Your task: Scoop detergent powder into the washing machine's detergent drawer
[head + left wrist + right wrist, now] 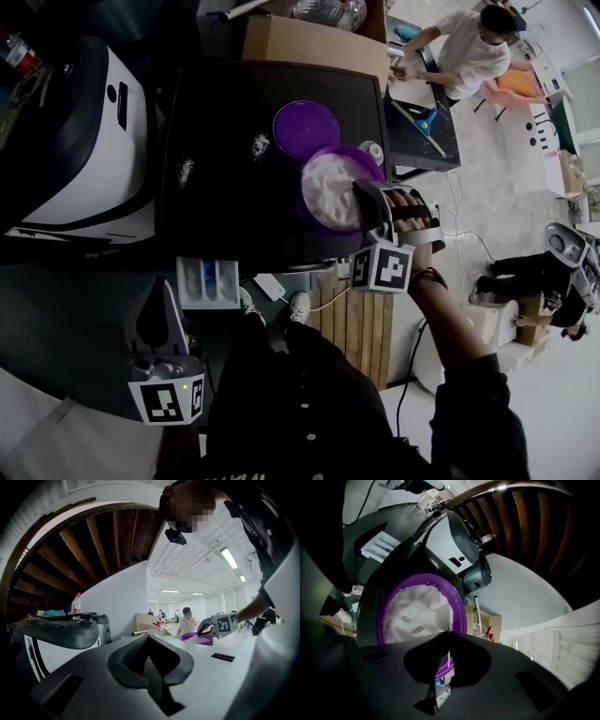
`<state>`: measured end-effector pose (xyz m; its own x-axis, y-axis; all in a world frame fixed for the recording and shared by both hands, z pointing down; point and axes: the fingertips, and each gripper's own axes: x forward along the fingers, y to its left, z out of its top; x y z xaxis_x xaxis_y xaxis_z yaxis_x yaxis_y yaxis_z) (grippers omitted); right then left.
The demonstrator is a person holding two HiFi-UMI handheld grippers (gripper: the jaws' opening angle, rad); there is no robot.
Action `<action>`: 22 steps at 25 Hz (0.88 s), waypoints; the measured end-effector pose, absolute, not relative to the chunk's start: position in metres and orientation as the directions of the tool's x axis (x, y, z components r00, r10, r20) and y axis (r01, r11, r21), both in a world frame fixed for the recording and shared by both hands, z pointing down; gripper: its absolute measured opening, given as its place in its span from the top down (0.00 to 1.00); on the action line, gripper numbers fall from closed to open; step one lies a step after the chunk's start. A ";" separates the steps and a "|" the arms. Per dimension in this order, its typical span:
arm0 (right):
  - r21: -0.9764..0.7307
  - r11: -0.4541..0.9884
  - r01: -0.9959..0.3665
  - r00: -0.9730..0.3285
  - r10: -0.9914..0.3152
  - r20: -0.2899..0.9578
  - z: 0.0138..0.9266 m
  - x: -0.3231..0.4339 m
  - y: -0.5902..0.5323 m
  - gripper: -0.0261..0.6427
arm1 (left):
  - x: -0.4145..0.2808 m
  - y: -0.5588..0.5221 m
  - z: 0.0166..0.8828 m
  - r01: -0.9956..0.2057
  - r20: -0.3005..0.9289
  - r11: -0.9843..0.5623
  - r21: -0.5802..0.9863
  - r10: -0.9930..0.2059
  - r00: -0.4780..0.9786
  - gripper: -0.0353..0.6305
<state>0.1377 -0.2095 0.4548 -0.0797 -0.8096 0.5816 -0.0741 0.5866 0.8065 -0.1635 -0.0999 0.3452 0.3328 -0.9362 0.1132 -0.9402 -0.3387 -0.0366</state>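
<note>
This was a large open lab or workshop hall rather than a home. A black-topped washing machine (216,216) stood beside a white appliance (94,141) on its left, with bare wooden slats (361,323) on the near floor. A cardboard box (314,42) sat just behind the machine. At the far right a person (469,52) worked at a table, and loose cables (459,220) trailed over the floor. Long strip lights (229,557) ran across a white ceiling, and exposed wooden beams (93,541) curved overhead at the left.
</note>
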 end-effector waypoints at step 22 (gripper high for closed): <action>0.973 0.223 -0.059 -0.552 -0.819 0.155 0.370 0.013 -0.134 0.92 | -0.202 -0.046 0.287 -0.985 -0.012 -0.147 -0.089 -0.989 0.149 0.94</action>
<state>0.0132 -0.1343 0.3699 -0.5523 -0.8192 0.1548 -0.0586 0.2234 0.9730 -0.2023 -0.0460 0.2872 0.1488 -0.9888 -0.0124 -0.9851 -0.1472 -0.0890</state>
